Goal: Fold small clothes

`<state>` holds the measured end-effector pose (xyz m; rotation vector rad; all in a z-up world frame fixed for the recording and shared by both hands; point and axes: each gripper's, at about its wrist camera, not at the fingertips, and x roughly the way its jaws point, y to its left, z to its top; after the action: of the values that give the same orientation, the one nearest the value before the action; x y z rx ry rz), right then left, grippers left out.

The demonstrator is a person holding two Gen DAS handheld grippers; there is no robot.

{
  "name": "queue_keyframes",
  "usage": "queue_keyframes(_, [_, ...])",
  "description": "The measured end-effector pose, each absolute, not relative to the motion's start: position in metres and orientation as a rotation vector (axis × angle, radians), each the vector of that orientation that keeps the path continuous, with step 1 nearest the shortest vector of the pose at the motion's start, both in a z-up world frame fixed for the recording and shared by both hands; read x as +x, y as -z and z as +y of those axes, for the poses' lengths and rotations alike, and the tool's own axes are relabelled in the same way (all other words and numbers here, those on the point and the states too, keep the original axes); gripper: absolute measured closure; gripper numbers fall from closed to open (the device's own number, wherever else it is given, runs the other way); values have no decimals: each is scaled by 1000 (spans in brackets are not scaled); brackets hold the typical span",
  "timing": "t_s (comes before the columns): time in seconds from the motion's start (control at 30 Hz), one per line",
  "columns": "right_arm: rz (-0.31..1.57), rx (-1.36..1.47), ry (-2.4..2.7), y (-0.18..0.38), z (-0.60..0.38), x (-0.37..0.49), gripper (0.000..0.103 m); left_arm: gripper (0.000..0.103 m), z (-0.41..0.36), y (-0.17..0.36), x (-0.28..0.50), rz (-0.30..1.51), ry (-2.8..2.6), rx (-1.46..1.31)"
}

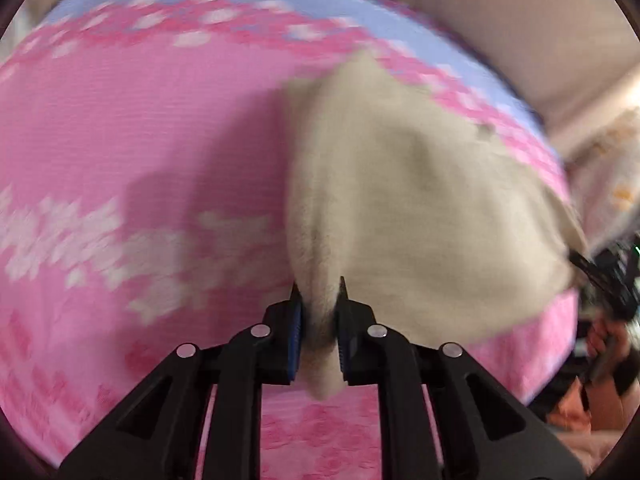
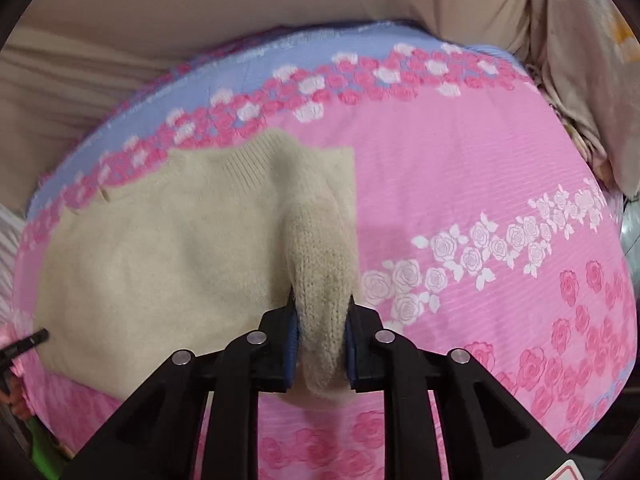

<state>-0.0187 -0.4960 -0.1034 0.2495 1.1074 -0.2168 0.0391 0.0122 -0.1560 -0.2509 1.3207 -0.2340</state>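
Observation:
A small cream knit sweater (image 1: pixel 420 208) lies on a pink rose-print sheet (image 1: pixel 140 128). My left gripper (image 1: pixel 319 292) is shut on a bunched edge of the sweater, which spreads away to the right. In the right wrist view the sweater (image 2: pixel 160 248) spreads to the left, its ribbed collar at the far side. My right gripper (image 2: pixel 321 304) is shut on a thick knit fold of it. The right gripper (image 1: pixel 600 276) shows at the left view's right edge, and a tip of the left gripper (image 2: pixel 28 342) at the right view's left edge.
The sheet (image 2: pixel 460 200) has a blue band with roses along its far edge. Beige fabric (image 2: pixel 200 20) hangs behind it. A pale printed cloth (image 2: pixel 580 60) hangs at the far right. A hand (image 1: pixel 604 340) shows at the right edge.

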Motion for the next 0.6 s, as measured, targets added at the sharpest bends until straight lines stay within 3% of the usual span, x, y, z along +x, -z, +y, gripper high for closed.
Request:
queue_keyframes(0.07, [1215,270,208,129,-505,-14,78,87,17,160,36,1332,194,-287])
queue_keyframes(0.2, [1029,303,272,71,-505,-30,67,81,17,114,25,1238,166,-282])
queue_keyframes(0.23, [992,310,253,59,-503,-29,67,73,13,95,23,1186,166,-246])
queue_keyframes(0.27, [979,302,244,51,-501,-23,75,61,5,77,25,1133,167,-204])
queue_keyframes(0.3, [973,295,227,46,-498,-14,92,56,-3,68,29,1099,164,-175])
queue_keyframes(0.33, [973,301,189,45,-494,-1,101,52,-18,57,39,1064,165,-138])
queue_keyframes(0.47, [1050,261,112,74,-470,56,103,52,-66,74,79,1103,151,-64])
queue_keyframes(0.53, [1200,159,213,128,-474,88,103,52,-87,109,96,1196,110,-15])
queue_keyframes(0.6, [1187,191,225,128,-484,88,103,52,-96,146,107,1288,50,26])
